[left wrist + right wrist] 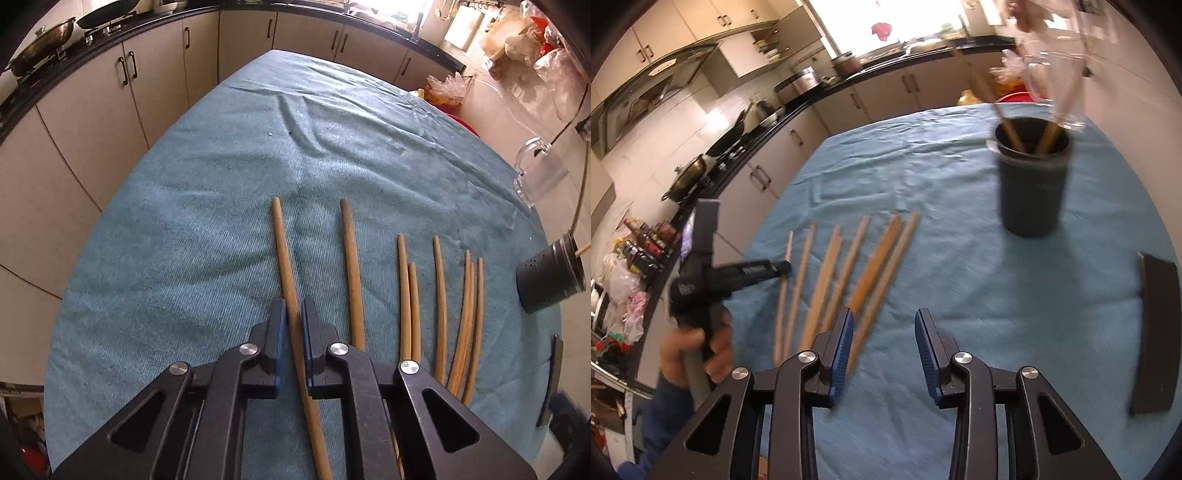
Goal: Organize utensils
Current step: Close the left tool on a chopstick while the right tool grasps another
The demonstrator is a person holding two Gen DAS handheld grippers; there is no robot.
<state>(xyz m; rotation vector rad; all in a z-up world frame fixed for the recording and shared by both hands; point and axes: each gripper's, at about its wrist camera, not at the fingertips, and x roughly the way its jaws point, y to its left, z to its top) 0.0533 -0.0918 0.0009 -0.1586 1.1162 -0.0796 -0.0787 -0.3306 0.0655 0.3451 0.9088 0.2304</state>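
Chopsticks (406,295) lie side by side on the blue cloth (184,221). The left gripper (294,314) pinches the leftmost stick (282,251). The right gripper (884,325) is open, holding nothing. Two sticks stand in the cup (1030,184).

The near end of the gripped chopstick (284,258) is cut off by the lower edge of the left wrist view. The neighbouring chopstick (352,273) is hidden at its near end behind the left gripper (294,314). At the right edge, the black holder (546,280) is partly cropped. In the right wrist view, the loose chopsticks (827,280) are smeared by motion blur, as is the glass mug (1056,74) beyond the holder.
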